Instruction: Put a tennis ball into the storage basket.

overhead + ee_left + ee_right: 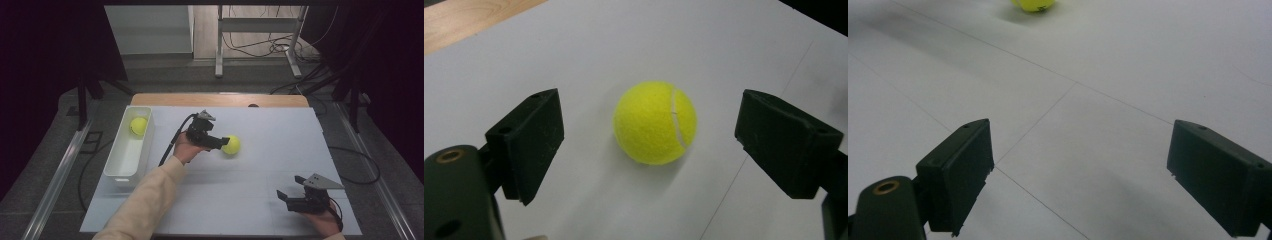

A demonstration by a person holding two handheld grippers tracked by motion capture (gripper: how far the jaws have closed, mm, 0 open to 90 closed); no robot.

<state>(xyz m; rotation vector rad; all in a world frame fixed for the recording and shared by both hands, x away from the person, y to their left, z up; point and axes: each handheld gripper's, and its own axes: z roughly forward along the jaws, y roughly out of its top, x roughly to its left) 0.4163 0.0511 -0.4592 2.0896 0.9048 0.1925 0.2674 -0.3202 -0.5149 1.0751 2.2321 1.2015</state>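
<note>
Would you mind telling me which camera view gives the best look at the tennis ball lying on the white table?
The left gripper view: the tennis ball sits large and sharp, seam visible, between the open left gripper jaws, untouched. The high view shows it small beside that gripper. The right gripper view catches just its lower edge at the top.

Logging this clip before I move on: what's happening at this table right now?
A person works with a pair of tongs in each hand. The left tongs stand open around a tennis ball on the white table, pads clear of it on both sides, not gripping yet. A second tennis ball already lies in the white bin at the left. The right tongs are open with nothing between them, near the front right corner.
</note>
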